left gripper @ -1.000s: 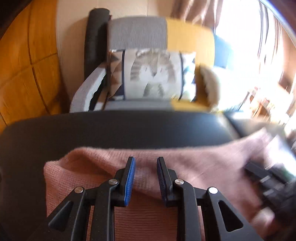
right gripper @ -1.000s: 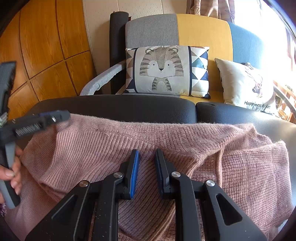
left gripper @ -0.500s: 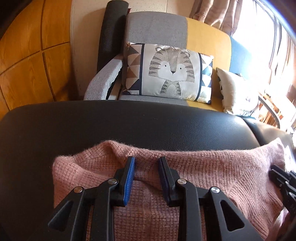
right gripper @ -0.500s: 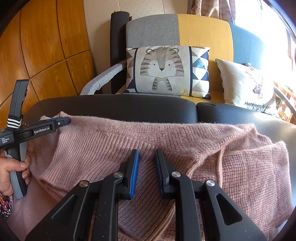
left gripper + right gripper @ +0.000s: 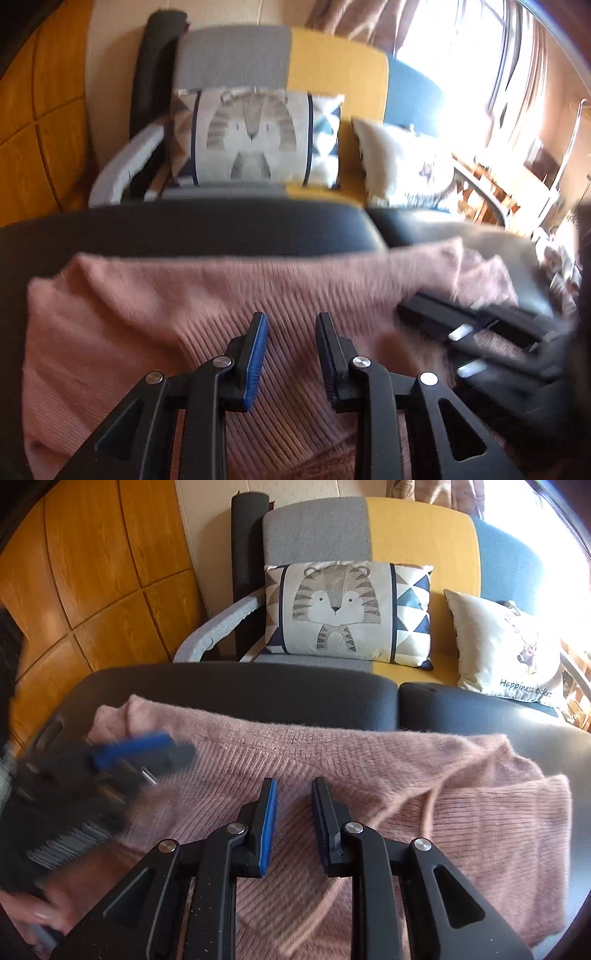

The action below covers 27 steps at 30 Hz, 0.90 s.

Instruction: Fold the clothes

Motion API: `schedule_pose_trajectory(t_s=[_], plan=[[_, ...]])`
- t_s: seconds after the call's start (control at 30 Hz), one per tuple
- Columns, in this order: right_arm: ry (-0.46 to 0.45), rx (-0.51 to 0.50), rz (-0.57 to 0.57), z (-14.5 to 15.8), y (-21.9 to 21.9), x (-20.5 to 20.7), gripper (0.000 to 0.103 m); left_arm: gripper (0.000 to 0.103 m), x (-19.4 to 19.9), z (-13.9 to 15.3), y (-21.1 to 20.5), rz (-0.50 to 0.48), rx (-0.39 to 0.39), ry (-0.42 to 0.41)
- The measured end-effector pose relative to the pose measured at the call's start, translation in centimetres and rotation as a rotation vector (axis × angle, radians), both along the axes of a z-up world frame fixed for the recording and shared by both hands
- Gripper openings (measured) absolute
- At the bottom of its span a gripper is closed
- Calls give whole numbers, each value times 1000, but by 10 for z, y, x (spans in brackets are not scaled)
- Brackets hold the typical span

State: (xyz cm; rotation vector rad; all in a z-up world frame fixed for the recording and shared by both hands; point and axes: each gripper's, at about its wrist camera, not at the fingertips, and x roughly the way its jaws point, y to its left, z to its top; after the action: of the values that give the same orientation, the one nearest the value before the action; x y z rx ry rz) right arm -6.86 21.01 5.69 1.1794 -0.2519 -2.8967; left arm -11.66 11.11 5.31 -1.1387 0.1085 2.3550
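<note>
Looking down your right gripper (image 5: 293, 799), you have the pink knitted sweater (image 5: 369, 768) spread sideways over the black padded bench (image 5: 258, 690), its long axis running left to right, one folded edge bunched at the right end. Both your grippers hang over its near half, jaws spread with only knit showing in the gap, pinching nothing. Your left gripper (image 5: 291, 332) sits above the left-of-centre ribbing; from the right wrist it is a blur at the left, so its exact height over the cloth is hard to judge. The far edge lies just ahead of both tools. For a fold across the short way, each hand is about equally near; the right end belongs to your right hand.
</note>
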Motion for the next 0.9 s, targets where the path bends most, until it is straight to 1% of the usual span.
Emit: schedule_pose_trajectory(t_s=[0.07, 0.1, 0.13, 0.2, 0.27, 0.33, 0.4, 0.5, 0.67, 0.73, 0.8, 0.83, 0.9], plan=[[41, -21, -9, 12, 1, 13, 21, 27, 11, -2, -2, -2, 6, 60], [44, -27, 0, 12, -1, 15, 21, 27, 13, -3, -2, -8, 3, 66], [28, -15, 14, 9, -6, 16, 21, 27, 15, -5, -2, -14, 0, 71], [3, 24, 36, 1, -16, 17, 21, 28, 17, -6, -3, -24, 5, 69], [-14, 76, 51, -9, -24, 17, 21, 28, 14, -9, -7, -34, 29, 50], [6, 123, 52, -14, -28, 22, 19, 28, 14, -10, -18, -37, 77, 26], [16, 157, 51, -18, -30, 25, 19, 28, 9, -14, -24, -40, 108, 12], [20, 157, 44, -20, -29, 27, 19, 28, 8, -15, -18, -41, 104, 21], [22, 169, 47, -20, -31, 28, 19, 28, 13, -13, -12, -36, 68, 51], [7, 131, 55, -18, -26, 25, 20, 28, 13, -14, -14, -36, 75, 49], [-31, 109, 67, -11, -23, 23, 20, 28, 12, -14, -16, -35, 91, 41], [-33, 101, 69, -3, -24, 22, 20, 28, 12, -14, -16, -34, 94, 42], [36, 78, 58, 15, -25, 26, 20, 28, 13, -15, -17, -33, 96, 45]])
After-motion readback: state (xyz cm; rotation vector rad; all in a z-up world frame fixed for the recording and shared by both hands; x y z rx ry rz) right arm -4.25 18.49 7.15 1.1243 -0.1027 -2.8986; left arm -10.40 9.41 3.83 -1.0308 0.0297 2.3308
